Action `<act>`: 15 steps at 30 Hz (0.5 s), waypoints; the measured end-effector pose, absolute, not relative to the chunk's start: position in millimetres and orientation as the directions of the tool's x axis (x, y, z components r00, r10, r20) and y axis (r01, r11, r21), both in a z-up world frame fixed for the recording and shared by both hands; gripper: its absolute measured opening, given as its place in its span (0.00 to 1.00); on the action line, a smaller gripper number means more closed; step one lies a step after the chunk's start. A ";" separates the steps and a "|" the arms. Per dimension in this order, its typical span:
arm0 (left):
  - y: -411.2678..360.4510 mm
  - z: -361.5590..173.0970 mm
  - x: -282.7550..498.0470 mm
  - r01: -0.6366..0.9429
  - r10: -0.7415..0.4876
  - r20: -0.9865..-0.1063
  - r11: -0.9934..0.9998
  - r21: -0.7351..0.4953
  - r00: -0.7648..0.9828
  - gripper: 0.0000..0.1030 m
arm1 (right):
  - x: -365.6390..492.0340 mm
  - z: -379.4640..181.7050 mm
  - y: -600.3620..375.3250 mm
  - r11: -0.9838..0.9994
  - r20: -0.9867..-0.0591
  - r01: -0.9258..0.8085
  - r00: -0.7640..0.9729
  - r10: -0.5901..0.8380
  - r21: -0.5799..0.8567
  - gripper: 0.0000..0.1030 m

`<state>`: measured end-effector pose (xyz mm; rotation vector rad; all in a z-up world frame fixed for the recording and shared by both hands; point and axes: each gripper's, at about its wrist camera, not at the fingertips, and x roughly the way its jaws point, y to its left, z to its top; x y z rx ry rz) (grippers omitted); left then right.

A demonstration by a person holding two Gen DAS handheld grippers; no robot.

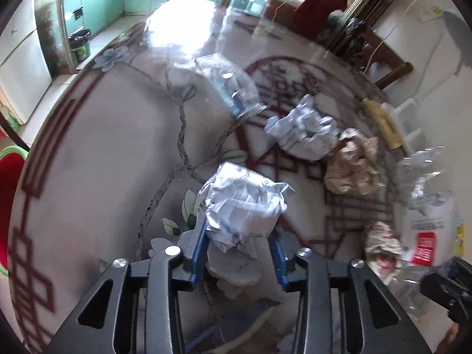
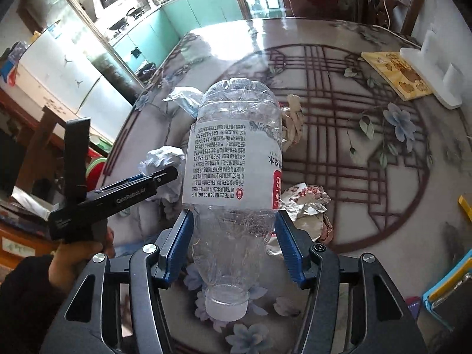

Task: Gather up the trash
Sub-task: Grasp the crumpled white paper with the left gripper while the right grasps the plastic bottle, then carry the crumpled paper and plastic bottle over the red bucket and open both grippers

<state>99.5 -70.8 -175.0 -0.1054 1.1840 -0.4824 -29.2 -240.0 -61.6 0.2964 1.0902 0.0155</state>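
My left gripper (image 1: 239, 236) is shut on a crumpled white paper ball (image 1: 243, 206) and holds it above the round patterned table (image 1: 97, 159). My right gripper (image 2: 233, 227) is shut on a clear plastic bottle (image 2: 236, 159) with a white label, cap toward the camera. The bottle also shows at the right edge of the left wrist view (image 1: 427, 206). The left gripper body (image 2: 103, 197) shows at the left of the right wrist view. More trash lies on the table: a second white paper wad (image 1: 303, 129), a brown paper wad (image 1: 354, 162), a crushed clear bottle (image 1: 233, 88) and a red-printed wad (image 1: 382, 247).
A yellow board (image 2: 395, 73) and white foam pieces (image 2: 436, 67) lie at the table's far right. A red and green basin (image 1: 8, 200) sits beyond the table's left edge. A wooden chair (image 2: 392, 3) stands behind. Teal kitchen cabinets (image 2: 206, 8) are far off.
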 end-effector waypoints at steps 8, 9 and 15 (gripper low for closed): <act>-40.0 -120.2 77.2 0.322 -0.409 -0.822 0.900 -0.292 0.396 0.32 | -14.7 -60.8 -214.5 0.962 -0.862 0.096 0.473 0.183 0.257 0.54; -34.8 -114.5 75.8 0.318 -0.405 -0.820 0.903 -0.289 0.405 0.32 | -12.0 -59.2 -210.1 0.962 -0.859 0.086 0.477 0.187 0.257 0.54; 2.5 -83.5 70.0 0.293 -0.406 -0.781 0.910 -0.294 0.474 0.32 | 0.5 -51.1 -191.6 0.966 -0.845 0.056 0.499 0.191 0.252 0.54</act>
